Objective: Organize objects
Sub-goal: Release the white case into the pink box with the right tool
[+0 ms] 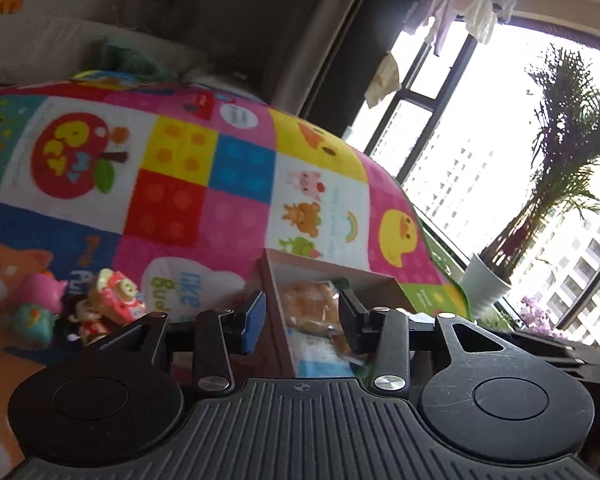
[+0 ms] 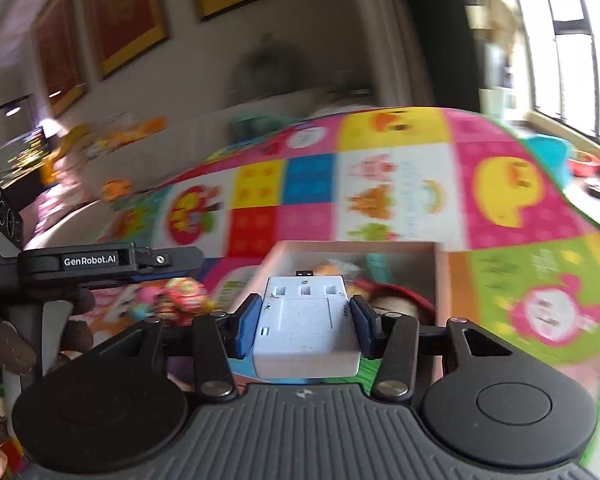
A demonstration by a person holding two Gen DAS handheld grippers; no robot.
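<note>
My right gripper (image 2: 302,326) is shut on a white power adapter (image 2: 306,330) and holds it just in front of a pink cardboard box (image 2: 440,276) on the colourful play mat (image 2: 400,196). The box holds packaged items and a red-trimmed thing. In the left wrist view my left gripper (image 1: 302,318) is open and empty; its fingers straddle the box's left wall (image 1: 274,308), with a wrapped bread snack (image 1: 310,308) between them. Small toy figures (image 1: 100,304) lie on the mat left of the box; they also show in the right wrist view (image 2: 180,296).
The left gripper's body (image 2: 96,262) shows at the left in the right wrist view. A potted palm (image 1: 540,208) stands by the window on the right. A sofa (image 1: 60,48) lies beyond the mat. Framed pictures (image 2: 124,12) hang on the wall.
</note>
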